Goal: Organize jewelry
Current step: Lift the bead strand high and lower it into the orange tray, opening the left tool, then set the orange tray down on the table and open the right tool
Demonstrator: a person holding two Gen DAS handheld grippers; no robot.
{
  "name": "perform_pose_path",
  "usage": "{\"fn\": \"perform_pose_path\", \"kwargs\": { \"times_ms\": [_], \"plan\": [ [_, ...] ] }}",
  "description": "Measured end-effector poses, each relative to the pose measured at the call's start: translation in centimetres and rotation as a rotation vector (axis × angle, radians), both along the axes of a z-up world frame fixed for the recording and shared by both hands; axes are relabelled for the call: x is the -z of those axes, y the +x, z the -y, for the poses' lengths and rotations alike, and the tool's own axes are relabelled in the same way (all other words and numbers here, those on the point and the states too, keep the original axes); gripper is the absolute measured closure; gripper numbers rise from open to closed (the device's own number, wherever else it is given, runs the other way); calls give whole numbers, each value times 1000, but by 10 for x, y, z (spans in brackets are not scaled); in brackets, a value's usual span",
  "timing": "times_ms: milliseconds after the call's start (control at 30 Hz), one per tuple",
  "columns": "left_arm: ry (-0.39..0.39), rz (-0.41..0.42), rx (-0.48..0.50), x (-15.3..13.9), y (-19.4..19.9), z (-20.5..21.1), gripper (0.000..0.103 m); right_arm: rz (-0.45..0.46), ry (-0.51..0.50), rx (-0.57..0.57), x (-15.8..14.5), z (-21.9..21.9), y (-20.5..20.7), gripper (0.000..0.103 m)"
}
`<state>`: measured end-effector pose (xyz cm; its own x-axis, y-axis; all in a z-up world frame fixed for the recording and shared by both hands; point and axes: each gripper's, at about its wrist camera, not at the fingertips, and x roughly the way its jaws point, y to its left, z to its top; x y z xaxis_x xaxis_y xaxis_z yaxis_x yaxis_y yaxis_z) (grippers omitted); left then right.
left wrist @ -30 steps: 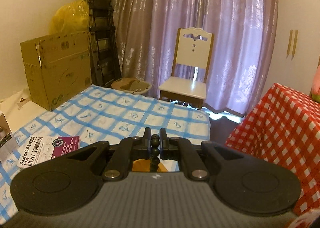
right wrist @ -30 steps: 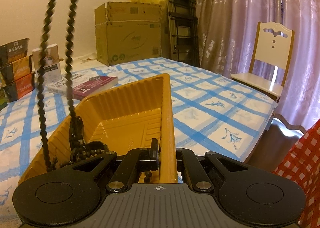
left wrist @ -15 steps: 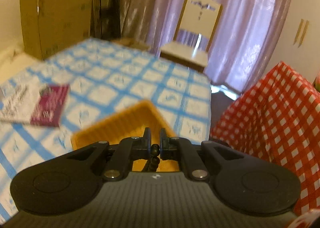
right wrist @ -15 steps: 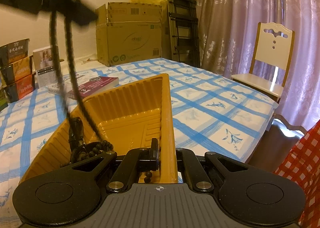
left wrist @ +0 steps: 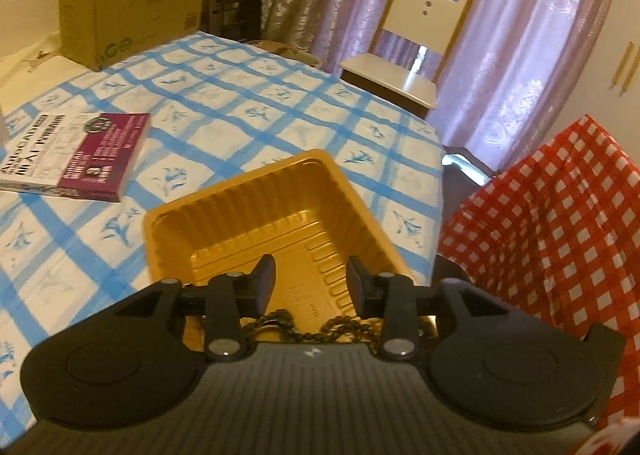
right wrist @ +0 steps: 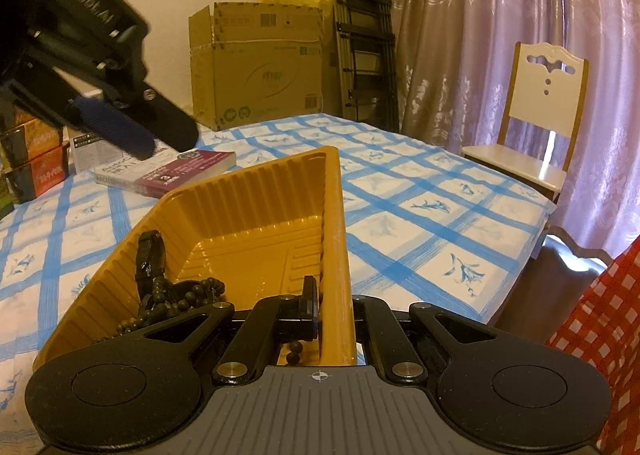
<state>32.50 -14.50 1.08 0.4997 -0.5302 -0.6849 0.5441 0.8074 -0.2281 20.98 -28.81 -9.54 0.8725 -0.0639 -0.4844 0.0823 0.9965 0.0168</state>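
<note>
The blue-and-white checked tablecloth (left wrist: 248, 103) fills the middle of both views. On it, at the centre, sits the ribbed orange plastic tray (left wrist: 224, 207), its far corner pointing toward the upper right of the left wrist frame.

The black left gripper (left wrist: 311, 281) tilts steeply down over the near end of the tray; its jaws stand apart and are opening, nothing between them but the tray floor. In the right wrist view the same gripper slants in from the upper left corner, its dark blue fingertips (right wrist: 120, 131) aimed down and rightward, hanging above the tray and apart from it.

The black right gripper (right wrist: 334, 305) points gently downward at the bottom centre of its frame, jaws together and clamped on the tray's right wall (right wrist: 338, 255), one finger inside, one outside.

The string of dark round wooden beads (right wrist: 176, 295) lies heaped in the tray's near left corner, touching the ribbed wall; in the left wrist view it shows just under the fingers at lower centre (left wrist: 332, 325)
</note>
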Motion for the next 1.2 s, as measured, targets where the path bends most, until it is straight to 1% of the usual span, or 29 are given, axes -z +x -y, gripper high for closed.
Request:
{"fn": "perform_pose_path", "kwargs": {
  "times_ms": [67, 200, 467, 633, 700, 800, 900, 1033, 1133, 1200],
  "plan": [
    [13, 17, -17, 0, -3, -9, 64, 0, 1, -1, 0, 0, 0, 99],
    [42, 37, -84, 5, -10, -34, 64, 4, 19, -4, 0, 2, 1, 99],
    [67, -3, -281, 31, -20, -107, 64, 30, 101, -36, -3, 8, 19, 99],
    [43, -29, -390, 43, -28, -145, 64, 41, 124, -59, -5, 0, 37, 98],
    [39, -33, -412, 46, -32, -153, 64, 34, 128, -50, -3, -4, 44, 98],
    [44, -41, -418, 52, -36, -158, 64, 22, 158, -18, 3, -6, 55, 97],
    [60, -30, -429, 55, -39, -160, 63, 6, 197, 26, 11, -3, 63, 97],
    [57, -23, -450, 59, -39, -164, 62, -1, 236, 64, 20, 3, 72, 97],
    [78, -10, -460, 62, -38, -163, 61, 1, 245, 55, 23, 5, 79, 96],
    [101, 2, -463, 64, -38, -161, 57, -5, 246, 46, 24, 9, 85, 96]
  ]
}}
